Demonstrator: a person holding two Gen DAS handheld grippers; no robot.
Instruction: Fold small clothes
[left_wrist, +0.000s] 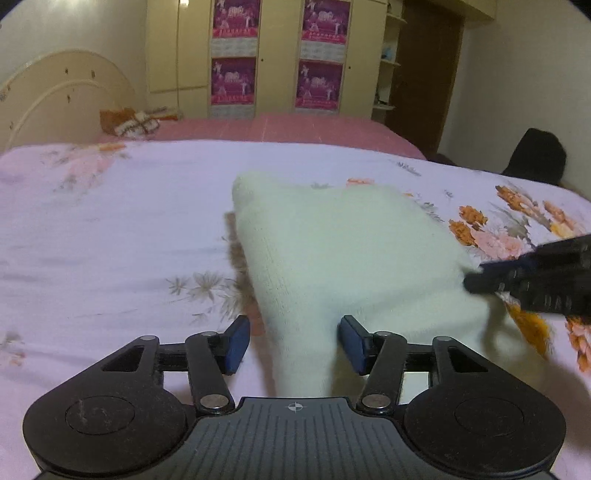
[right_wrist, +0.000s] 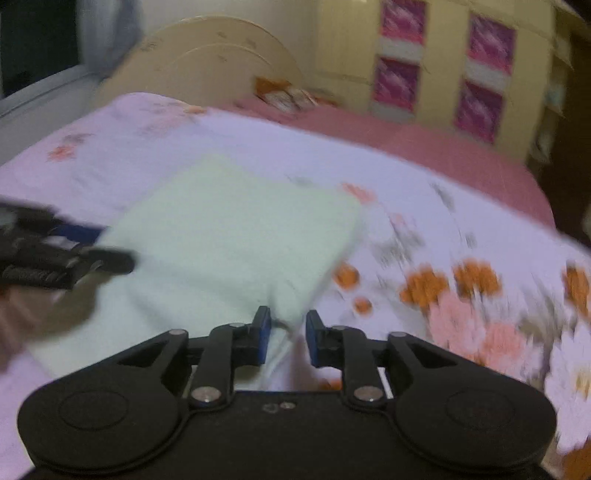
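A cream knitted garment (left_wrist: 343, 243) lies folded on the floral sheet (left_wrist: 110, 229). In the left wrist view a narrow part of it runs back between the blue pads (left_wrist: 238, 343) of my left gripper (left_wrist: 295, 343), which stand apart with a gap on each side of the cloth. My right gripper (left_wrist: 476, 277) reaches the garment's right edge there. In the blurred right wrist view, my right gripper (right_wrist: 288, 339) has a near corner of the garment (right_wrist: 229, 229) between its pads (right_wrist: 263, 339), which stand slightly apart from it. My left gripper (right_wrist: 107, 247) is at the garment's left edge.
The floral sheet covers the near part of the bed, and pink bedding (left_wrist: 295, 127) lies beyond it. An orange and white bundle (left_wrist: 129, 122) sits by the cream headboard (left_wrist: 55, 96). A wardrobe with pink posters (left_wrist: 317, 79) stands behind. A dark object (left_wrist: 535, 155) is at the right.
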